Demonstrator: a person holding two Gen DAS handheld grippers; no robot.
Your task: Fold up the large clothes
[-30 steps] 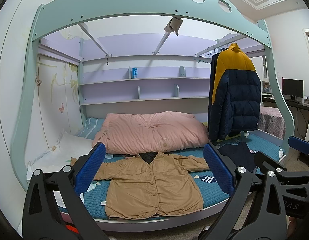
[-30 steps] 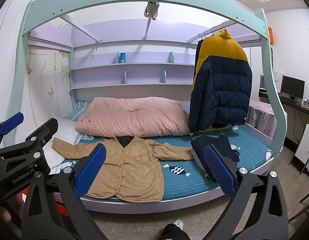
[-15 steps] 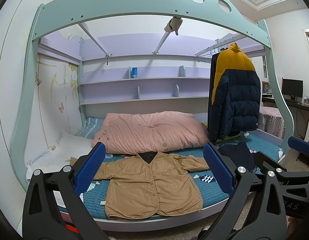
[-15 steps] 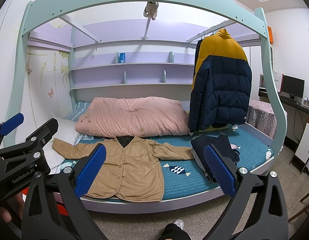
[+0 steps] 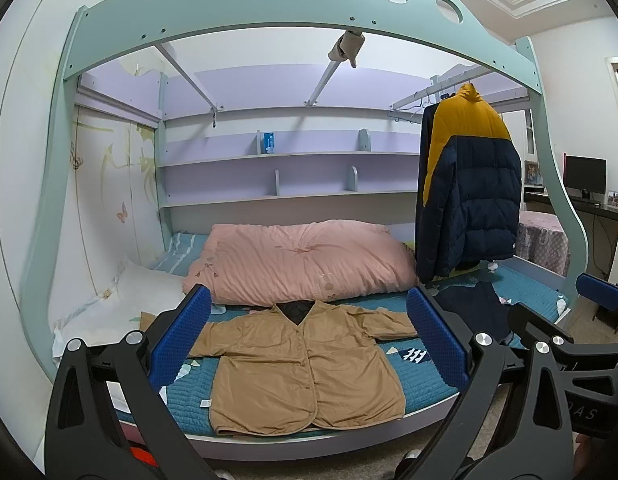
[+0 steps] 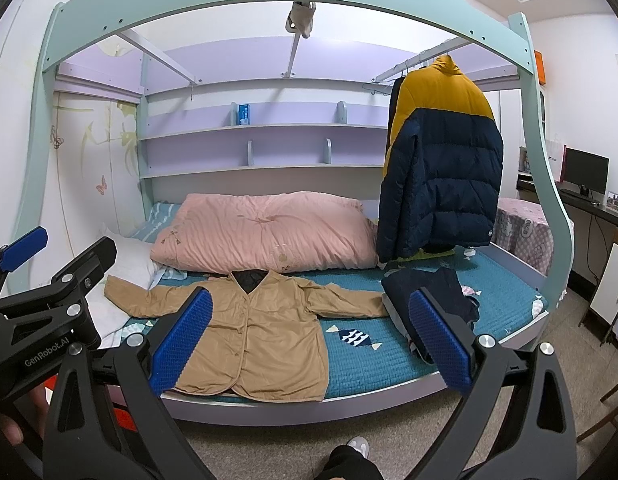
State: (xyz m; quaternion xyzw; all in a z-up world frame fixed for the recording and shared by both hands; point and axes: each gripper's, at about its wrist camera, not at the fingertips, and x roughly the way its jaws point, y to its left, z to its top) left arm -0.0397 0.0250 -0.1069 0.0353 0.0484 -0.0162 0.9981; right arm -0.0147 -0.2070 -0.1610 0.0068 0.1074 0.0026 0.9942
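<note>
Both hand-held grippers wide open, empty, short of the bed [image 5: 489,404].
We take the tan jacket [image 5: 305,364] by its nine o'clock sleeve [image 6: 149,300] first, left hand-held gripper [image 5: 309,344] low, right hand-held gripper [image 6: 309,340] pinning.

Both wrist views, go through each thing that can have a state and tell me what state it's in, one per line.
Tan jacket: spread flat on the bed, front up, sleeves out, unfolded.
Puffer jacket: hanging from the rail.
Dark garment: crumpled on the blue mattress cover.
Pink duvet: bunched at the back.
Monitor: screen dark.
Left hand-held gripper: open, empty.
Right hand-held gripper: open, empty.
</note>
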